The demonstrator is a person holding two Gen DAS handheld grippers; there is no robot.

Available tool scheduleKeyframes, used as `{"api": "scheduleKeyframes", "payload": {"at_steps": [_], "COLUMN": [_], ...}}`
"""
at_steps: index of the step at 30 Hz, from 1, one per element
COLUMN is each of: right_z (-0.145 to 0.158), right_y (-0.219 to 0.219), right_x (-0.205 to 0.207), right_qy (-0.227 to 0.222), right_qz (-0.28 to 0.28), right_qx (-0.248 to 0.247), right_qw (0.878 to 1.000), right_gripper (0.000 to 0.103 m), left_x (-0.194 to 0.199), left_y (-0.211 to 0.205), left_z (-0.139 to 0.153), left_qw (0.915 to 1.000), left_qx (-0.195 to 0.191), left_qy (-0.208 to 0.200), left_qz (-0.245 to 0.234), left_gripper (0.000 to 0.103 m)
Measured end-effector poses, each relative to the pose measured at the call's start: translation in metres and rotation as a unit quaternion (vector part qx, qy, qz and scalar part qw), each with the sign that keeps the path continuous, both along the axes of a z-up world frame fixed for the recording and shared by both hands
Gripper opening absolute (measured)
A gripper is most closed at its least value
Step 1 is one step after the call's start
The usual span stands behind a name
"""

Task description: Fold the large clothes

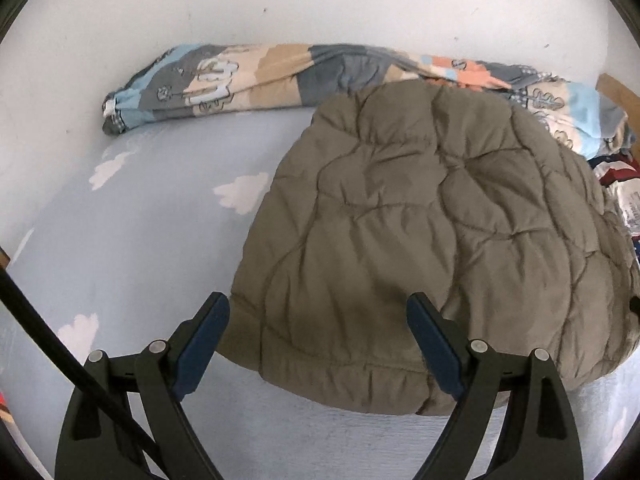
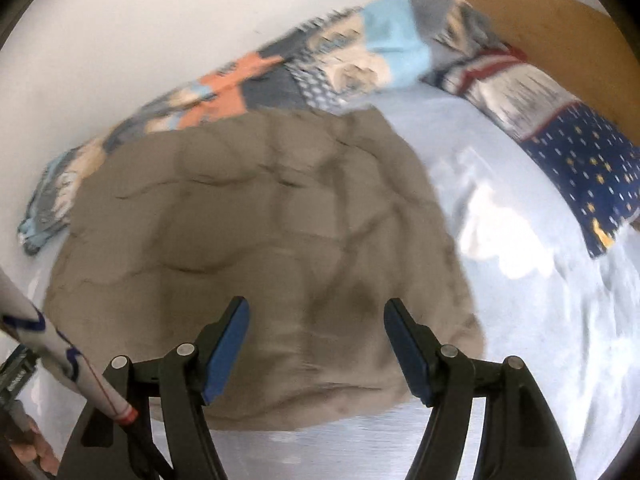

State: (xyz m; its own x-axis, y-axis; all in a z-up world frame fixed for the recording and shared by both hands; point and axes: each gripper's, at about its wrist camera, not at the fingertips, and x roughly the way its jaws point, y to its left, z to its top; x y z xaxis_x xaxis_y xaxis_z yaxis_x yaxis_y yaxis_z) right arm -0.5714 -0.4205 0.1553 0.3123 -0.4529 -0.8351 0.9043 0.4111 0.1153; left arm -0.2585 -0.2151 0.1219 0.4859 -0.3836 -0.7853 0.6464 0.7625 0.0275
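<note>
White wall behind; pale blue bed sheet (image 1: 132,216) with white cloud prints covers the bed; a quilted olive-brown jacket (image 1: 420,240) lies folded on it, its far edge against a rolled patchwork blanket (image 1: 248,76) along the wall; a navy patterned pillow (image 2: 580,156) sits to the right; my left gripper (image 1: 318,330) hangs over the jacket's near hem, jaws spread, pinching nothing; my right gripper (image 2: 316,334) likewise, jaws spread above the fabric, view blurred.

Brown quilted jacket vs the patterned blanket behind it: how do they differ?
The brown quilted jacket is plain and one colour; the patterned blanket is patchwork blue, grey, beige and orange. The jacket lies spread broad mid-bed; the blanket is bunched into a long roll along the wall. Both rest on the cloud-print sheet, ungripped.
</note>
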Motion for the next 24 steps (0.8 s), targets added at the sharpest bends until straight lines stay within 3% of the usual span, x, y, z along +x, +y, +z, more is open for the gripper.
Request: {"api": "scheduleKeyframes", "payload": {"at_steps": [4, 24], "right_z": [-0.017, -0.036], "right_y": [-0.010, -0.015], "right_x": [-0.008, -0.002], "right_qy": [-0.005, 0.005], "right_qz": [-0.006, -0.004], "right_qx": [0.037, 0.063], "right_qw": [0.999, 0.998], "right_gripper": [0.068, 0.070], "left_x": [0.004, 0.004], "left_y": [-0.001, -0.009], "left_z": [-0.009, -0.020], "left_qw": [0.9998, 0.9994], "left_qx": [0.008, 0.034], "left_qy": [0.016, 0.002], "left_qz": [0.006, -0.002], "left_gripper": [0.090, 0.090]}}
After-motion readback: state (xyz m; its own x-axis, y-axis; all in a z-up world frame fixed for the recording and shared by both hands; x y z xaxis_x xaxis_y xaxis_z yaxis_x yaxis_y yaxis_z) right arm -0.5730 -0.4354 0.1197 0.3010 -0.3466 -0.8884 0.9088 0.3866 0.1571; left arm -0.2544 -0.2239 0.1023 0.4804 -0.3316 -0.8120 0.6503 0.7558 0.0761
